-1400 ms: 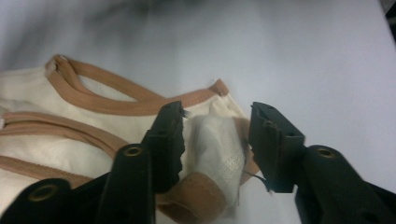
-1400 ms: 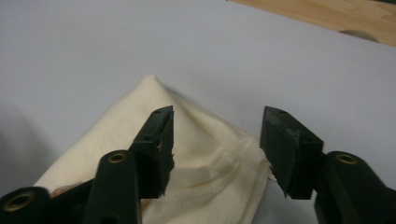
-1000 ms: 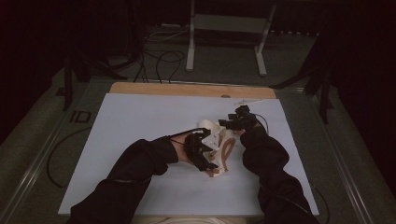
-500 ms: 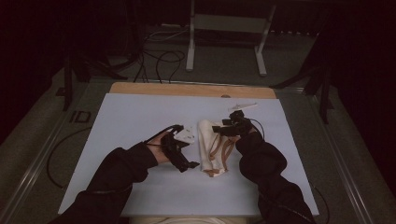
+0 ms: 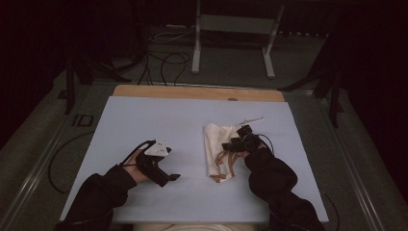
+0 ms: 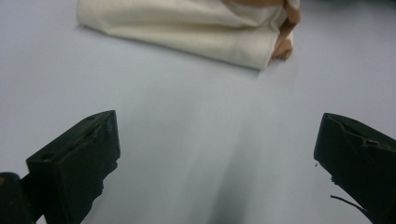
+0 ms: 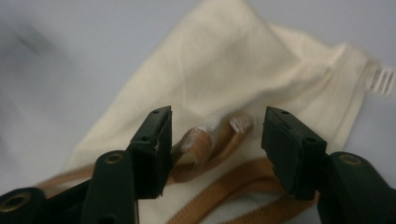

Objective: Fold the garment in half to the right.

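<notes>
Two grippers were at work over the pale table (image 5: 144,120). Left gripper (image 5: 166,177) had its jaws spread wide with only bare table between them, as its own view showed (image 6: 210,158); they had just been opening and held nothing. A second ago it was right against the cream cloth bag (image 5: 214,144); now it sat well off to the bag's left, low over the table, so it had let go and backed away. Right gripper (image 5: 233,144) hovered over the bag's right half, jaws at a middling gap and just closing in. In its own view (image 7: 212,140) the frayed end of a tan drawstring (image 7: 198,142) lay between the jaws, near the left pad, not yet pinched as far as could be told. More tan cord looped across the cloth below. The bag lay folded lengthwise a little right of the table's centre, a small white label (image 7: 383,80) at its far corner. Reading: the fold was probably finished on the left side, and the right gripper was lining up to take the cord, likely to tuck or draw it.
</notes>
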`<state>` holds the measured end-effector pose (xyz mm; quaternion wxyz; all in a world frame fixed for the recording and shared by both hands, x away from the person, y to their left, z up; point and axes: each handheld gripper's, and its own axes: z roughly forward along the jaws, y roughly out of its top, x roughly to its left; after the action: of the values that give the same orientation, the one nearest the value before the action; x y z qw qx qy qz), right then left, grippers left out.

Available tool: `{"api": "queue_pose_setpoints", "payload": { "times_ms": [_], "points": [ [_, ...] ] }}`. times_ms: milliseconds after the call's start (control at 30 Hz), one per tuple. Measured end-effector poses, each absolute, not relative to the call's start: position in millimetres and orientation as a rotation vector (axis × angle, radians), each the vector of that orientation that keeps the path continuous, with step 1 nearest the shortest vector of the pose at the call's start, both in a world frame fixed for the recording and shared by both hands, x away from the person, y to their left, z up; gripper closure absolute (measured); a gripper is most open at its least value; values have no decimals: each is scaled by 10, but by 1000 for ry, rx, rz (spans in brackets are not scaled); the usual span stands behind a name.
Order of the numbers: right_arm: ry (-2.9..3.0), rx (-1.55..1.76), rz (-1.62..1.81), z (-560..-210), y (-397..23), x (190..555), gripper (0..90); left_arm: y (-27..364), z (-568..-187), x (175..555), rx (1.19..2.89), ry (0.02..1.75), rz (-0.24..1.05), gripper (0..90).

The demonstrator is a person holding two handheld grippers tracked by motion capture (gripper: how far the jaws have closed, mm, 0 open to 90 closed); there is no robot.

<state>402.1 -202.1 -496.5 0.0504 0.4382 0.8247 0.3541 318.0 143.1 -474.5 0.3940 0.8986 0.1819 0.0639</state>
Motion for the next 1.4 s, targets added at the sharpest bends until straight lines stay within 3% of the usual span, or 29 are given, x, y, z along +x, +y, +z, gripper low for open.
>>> {"api": "queue_pose_setpoints", "payload": {
  "times_ms": [100, 133, 233, 333, 700, 967, 1033, 1133, 1400],
  "points": [
    [2518, 1348, 1062, -5005, -2037, 4020, 505, 1478, -4779, 3150, 2267, 474, 165, 12],
    [2524, 1360, 1047, -5032, -2051, 4024, 603, 1521, -4806, 3129, 2250, 487, 168, 12],
    [2526, 1328, 1004, -5036, -2047, 4019, 762, 1562, -4829, 3116, 2235, 504, 173, 12],
    [2515, 1284, 985, -4976, -2023, 4017, 836, 1637, -4874, 3100, 2200, 540, 195, 13],
    [2392, 1203, 1016, -4652, -2133, 4020, 847, 1797, -4931, 3036, 2151, 596, 263, 6],
    [2380, 1284, 998, -4789, -2304, 4082, 841, 1912, -4951, 2980, 2098, 619, 273, 5],
    [2378, 1293, 996, -4815, -2317, 4087, 830, 1942, -4949, 2979, 2088, 630, 275, 5],
    [2398, 1327, 958, -4903, -2336, 4103, 744, 1987, -4943, 2958, 2088, 644, 288, 5],
    [2396, 1392, 901, -5042, -2445, 4116, 728, 2090, -4988, 2880, 2094, 668, 291, 5]
  ]
}}
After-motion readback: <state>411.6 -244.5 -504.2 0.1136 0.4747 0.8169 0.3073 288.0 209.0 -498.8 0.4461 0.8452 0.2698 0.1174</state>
